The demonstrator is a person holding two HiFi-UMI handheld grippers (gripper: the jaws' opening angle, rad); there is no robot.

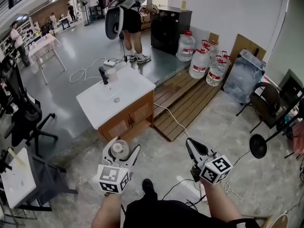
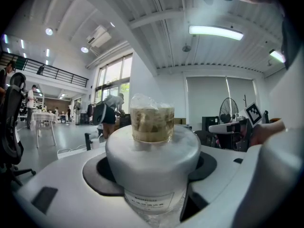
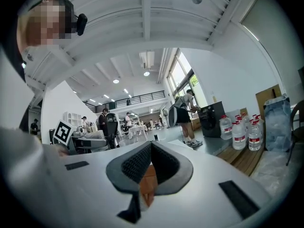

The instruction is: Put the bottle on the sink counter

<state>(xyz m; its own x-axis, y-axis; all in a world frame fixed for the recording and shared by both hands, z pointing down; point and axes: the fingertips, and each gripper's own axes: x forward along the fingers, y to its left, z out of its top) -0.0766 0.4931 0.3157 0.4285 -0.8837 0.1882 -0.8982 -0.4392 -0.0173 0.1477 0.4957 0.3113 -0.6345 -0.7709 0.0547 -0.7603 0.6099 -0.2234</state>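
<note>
The left gripper clamps the bottle in the air, near the counter's front. The right gripper, jaws pressed together and empty, hangs right of the counter.

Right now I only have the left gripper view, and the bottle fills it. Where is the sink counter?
Observer: The head view shows the sink counter straight ahead of the left gripper, with floor between.
Operator: What is on top of it?
Observer: A black faucet at its far edge and a basin in the middle.
Operator: And the right gripper?
Observer: The right gripper has its fingers together, holding nothing, raised beside the left one.
</note>
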